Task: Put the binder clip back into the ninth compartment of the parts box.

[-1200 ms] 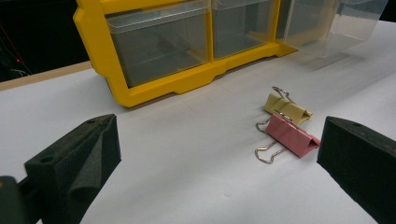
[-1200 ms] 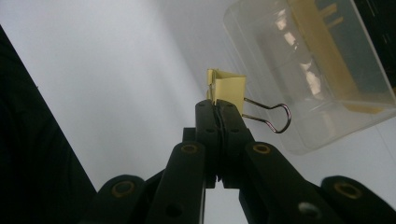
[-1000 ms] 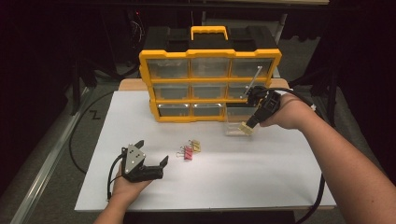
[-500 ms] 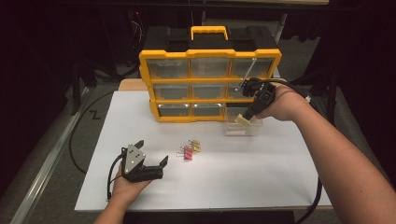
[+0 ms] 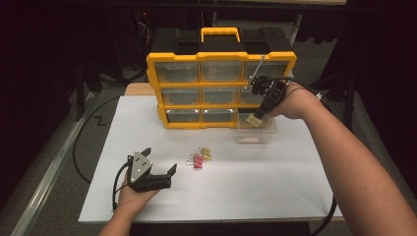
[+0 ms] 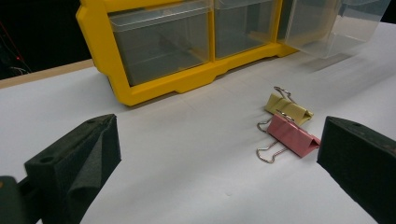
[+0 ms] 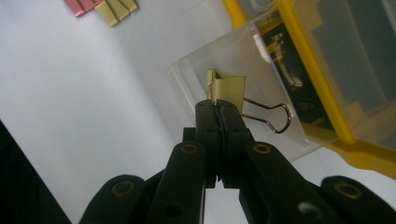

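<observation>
No writing readable; right gripper (image 7: 219,109) pinches yellow binder clip (image 7: 227,87)

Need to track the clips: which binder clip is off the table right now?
The yellow clip clamped in the right gripper, above the clear drawer; the pink clip and other yellow clip lie on the sheet.

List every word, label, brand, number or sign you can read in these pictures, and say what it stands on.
None can be read.
The yellow organizer, its clear drawers, the pulled-out drawer, the yellow binder clip in the right gripper, and the pink binder clip and second yellow one on the white board bear no visible lettering.
</observation>
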{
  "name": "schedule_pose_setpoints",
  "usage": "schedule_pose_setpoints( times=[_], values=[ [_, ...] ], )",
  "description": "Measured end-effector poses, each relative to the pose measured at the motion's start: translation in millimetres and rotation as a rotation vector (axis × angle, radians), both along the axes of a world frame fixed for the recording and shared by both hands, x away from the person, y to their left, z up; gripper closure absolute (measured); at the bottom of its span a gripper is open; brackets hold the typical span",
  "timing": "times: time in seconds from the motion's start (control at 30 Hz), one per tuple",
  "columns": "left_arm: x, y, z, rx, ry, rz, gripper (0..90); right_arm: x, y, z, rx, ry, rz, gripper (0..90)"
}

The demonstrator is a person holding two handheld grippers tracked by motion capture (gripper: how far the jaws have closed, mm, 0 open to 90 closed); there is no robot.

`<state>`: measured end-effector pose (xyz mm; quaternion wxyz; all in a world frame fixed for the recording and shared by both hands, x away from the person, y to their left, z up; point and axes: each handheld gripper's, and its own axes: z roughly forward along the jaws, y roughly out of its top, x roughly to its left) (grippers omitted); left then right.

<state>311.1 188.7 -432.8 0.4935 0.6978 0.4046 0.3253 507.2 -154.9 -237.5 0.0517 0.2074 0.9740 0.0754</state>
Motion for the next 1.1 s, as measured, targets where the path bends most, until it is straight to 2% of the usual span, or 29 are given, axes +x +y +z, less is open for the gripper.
schedule_pose_setpoints(
  times=[0.37,0.57,1.0,1.1],
  values=[
    [-0.2,1.5,0.5,-0.008,-0.002,0.004,0.3,12.1,3.4,-10.3,-0.028,0.007,-0.02,90.0],
    [-0.4,1.3,0.6,-0.002,-0.002,0.001,0.3,14.0,7.3,-16.8,-0.044,0.01,-0.007,90.0],
    [-0.2,1.8,0.6,-0.005,-0.004,0.0,0.3,20.0,19.7,-49.6,-0.088,0.055,0.014,90.0],
    [-0.2,1.7,0.5,-0.005,-0.005,-0.001,0.3,20.7,20.2,-53.7,-0.081,0.063,0.012,90.0]
  ],
)
